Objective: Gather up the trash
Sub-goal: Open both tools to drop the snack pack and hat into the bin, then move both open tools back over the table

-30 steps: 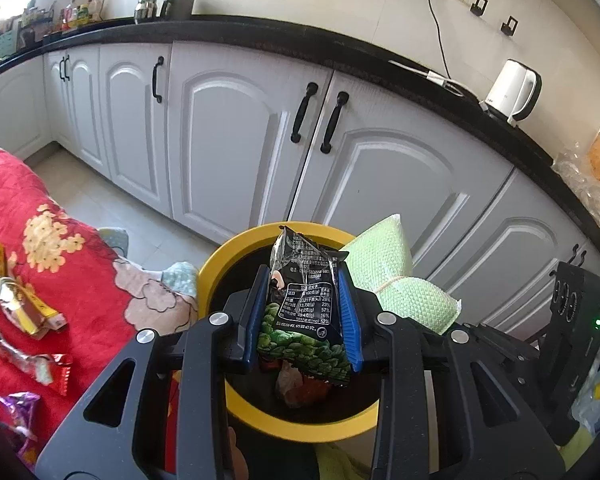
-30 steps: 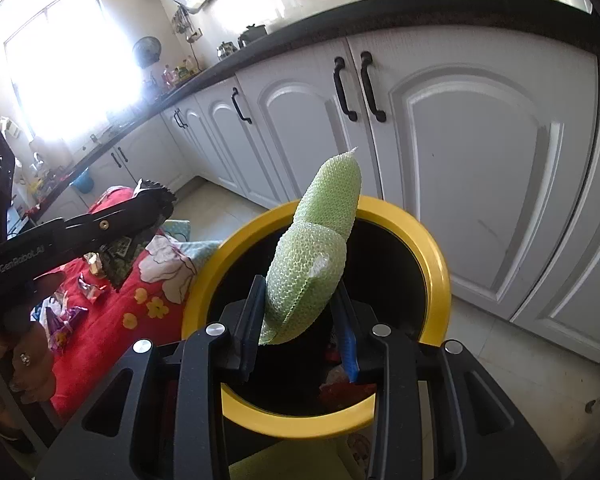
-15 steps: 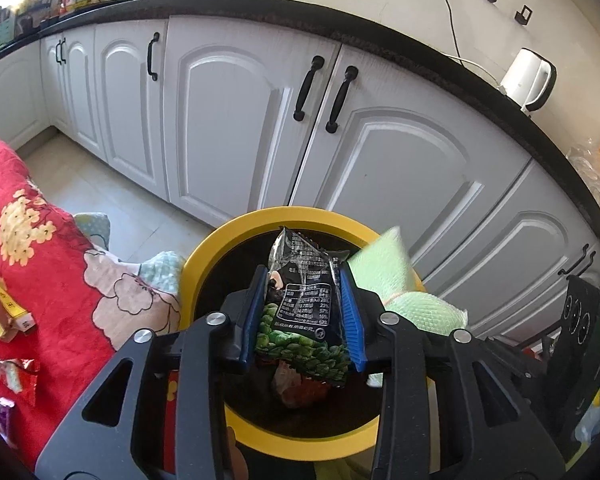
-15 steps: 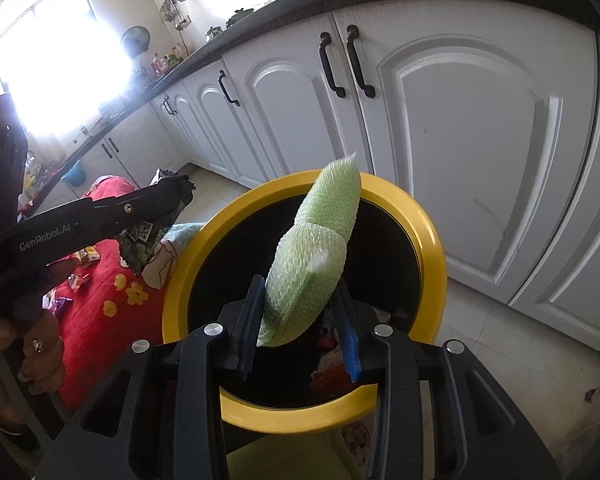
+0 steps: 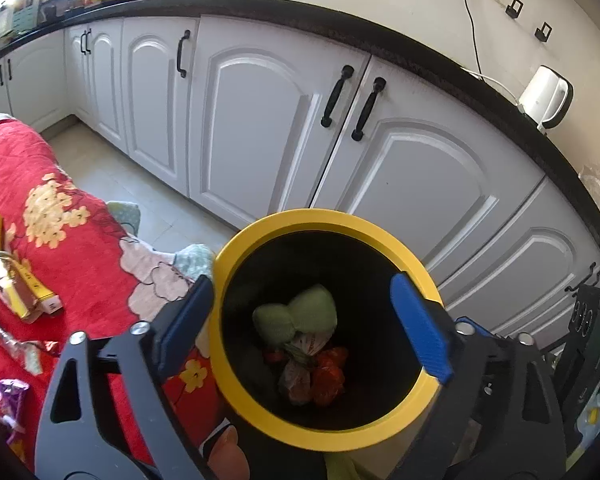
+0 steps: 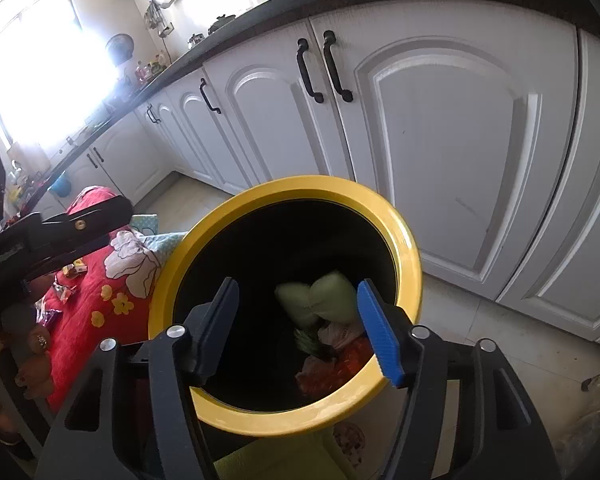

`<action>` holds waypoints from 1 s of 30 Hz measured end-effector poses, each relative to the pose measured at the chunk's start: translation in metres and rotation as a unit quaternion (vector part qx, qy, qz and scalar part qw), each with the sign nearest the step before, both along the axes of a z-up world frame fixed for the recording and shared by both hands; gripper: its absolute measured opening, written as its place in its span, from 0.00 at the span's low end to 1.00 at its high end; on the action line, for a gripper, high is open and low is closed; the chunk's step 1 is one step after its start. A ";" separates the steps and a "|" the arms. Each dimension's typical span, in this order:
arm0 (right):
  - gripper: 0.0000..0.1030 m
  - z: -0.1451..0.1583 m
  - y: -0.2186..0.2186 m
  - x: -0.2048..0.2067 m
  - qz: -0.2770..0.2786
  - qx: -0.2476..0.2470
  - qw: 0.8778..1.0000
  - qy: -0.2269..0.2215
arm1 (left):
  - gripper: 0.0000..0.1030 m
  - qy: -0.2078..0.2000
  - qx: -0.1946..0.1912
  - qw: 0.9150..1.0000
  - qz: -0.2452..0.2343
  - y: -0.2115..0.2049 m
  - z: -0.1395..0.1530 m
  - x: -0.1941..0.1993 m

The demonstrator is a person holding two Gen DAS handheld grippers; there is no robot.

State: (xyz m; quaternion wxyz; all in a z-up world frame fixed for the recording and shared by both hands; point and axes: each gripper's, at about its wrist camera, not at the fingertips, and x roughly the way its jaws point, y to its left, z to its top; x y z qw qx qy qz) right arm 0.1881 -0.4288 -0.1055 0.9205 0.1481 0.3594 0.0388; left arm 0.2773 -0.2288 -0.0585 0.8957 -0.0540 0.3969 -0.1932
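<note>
my left gripper (image 5: 302, 312) released over the yellow-rimmed bin (image 5: 260, 232), my right gripper (image 6: 296, 316) released above it too, green foam wrap (image 5: 296, 318) lying inside the bin on red wrappers (image 5: 328, 376), more snack wrappers (image 5: 16, 292) on the red floral cloth (image 5: 80, 248) beside it

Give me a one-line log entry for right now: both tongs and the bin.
left tongs: open, empty | right tongs: open, empty | yellow-rimmed bin: green foam net inside on wrappers | red cloth: wrappers remain
</note>
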 end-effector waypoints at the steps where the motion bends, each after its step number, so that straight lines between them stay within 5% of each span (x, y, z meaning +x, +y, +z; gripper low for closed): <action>1: 0.64 0.001 0.000 0.000 -0.001 -0.001 1.000 -0.001 | 0.89 0.000 -0.001 1.000 0.000 0.001 0.001 -0.001; 10: 0.74 0.011 0.002 -0.002 -0.006 -0.009 1.000 -0.014 | 0.89 -0.001 -0.004 1.000 0.008 0.011 0.006 -0.011; 30: 0.74 0.039 0.031 -0.009 0.021 -0.028 0.998 -0.044 | 0.89 -0.034 -0.005 0.999 0.039 0.051 0.028 -0.044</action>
